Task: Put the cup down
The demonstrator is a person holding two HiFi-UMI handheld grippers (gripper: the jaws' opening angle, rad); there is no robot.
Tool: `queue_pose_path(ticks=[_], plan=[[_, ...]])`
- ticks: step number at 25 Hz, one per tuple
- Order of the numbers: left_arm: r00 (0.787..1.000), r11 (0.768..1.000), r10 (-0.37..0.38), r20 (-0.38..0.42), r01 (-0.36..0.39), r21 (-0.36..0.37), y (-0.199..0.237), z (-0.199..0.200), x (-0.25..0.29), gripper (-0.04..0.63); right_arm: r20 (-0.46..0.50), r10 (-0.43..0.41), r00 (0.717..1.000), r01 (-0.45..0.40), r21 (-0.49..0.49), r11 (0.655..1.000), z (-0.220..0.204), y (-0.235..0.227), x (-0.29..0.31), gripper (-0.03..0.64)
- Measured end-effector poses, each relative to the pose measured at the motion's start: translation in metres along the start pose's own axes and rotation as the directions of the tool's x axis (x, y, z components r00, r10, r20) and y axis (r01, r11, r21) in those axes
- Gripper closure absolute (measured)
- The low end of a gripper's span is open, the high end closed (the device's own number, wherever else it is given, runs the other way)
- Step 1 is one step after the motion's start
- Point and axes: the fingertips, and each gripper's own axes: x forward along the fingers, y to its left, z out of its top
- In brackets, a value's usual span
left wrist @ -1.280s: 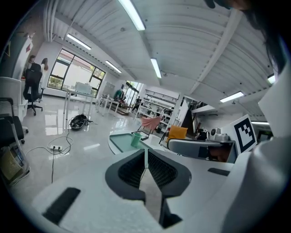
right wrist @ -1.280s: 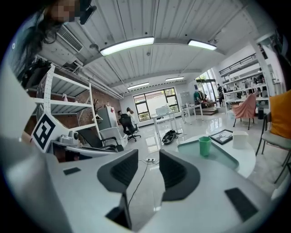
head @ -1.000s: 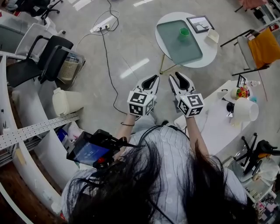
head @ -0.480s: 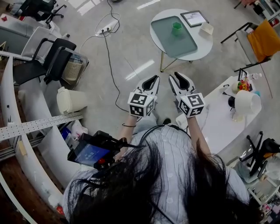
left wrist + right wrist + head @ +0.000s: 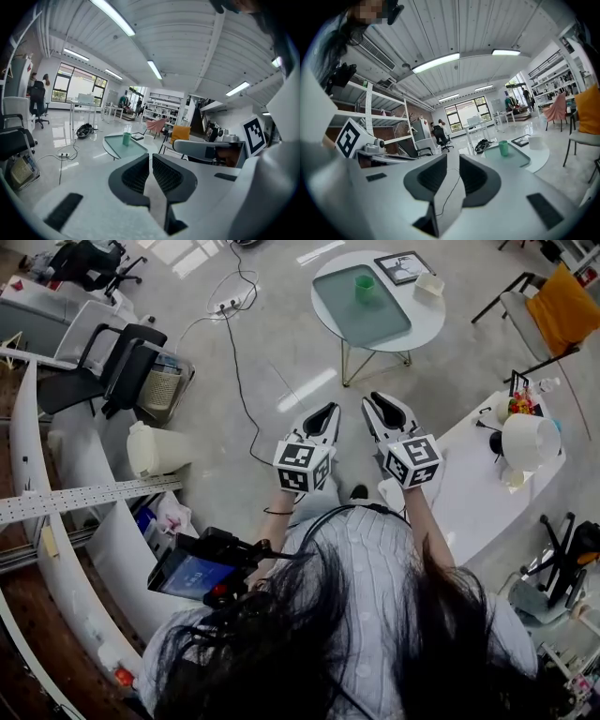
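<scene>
The cup (image 5: 365, 287) is not in either claw. It stands upright on the green tray (image 5: 375, 322) on the round table (image 5: 427, 322), well apart from you across open floor. That leaves the task looking either already done or not yet begun; these views alone do not tell which.

You hold both claws up in front of your chest, side by side and level, with their tips aimed roughly toward that table. That suits a carrying or resting pose rather than a working one, since nothing is within reach of either.

Your left claw (image 5: 325, 412) is clenched: in the left gripper view its pads (image 5: 140, 172) stand all but together, with only a sliver of floor showing between them. The cup (image 5: 126, 138) sits far beyond the tips. Your right claw (image 5: 380, 404) is closing on nothing. Its own view shows a plain gap between the pads (image 5: 433, 176), and through the gap you see only floor and a cable (image 5: 234, 371). The cup (image 5: 503, 147) is off to the right of the tips, not in line with them.

The cup sits toward the far end of the tray, clear of the frame (image 5: 401, 266) and the white box (image 5: 431, 283) beside it. It has room around it and a flat base under it, so it should stay put.
</scene>
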Motion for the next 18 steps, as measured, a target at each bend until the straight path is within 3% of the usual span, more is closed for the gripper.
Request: queue_pose_path(ticks=[18], plan=[[0.999,1.000,0.026,0.026,-0.026,0.011,-0.051,-0.028,-0.047,0.561,-0.005,0.095,0.995,-0.095,0.012,0.995,-0.017,0.045,-0.064,0.555]])
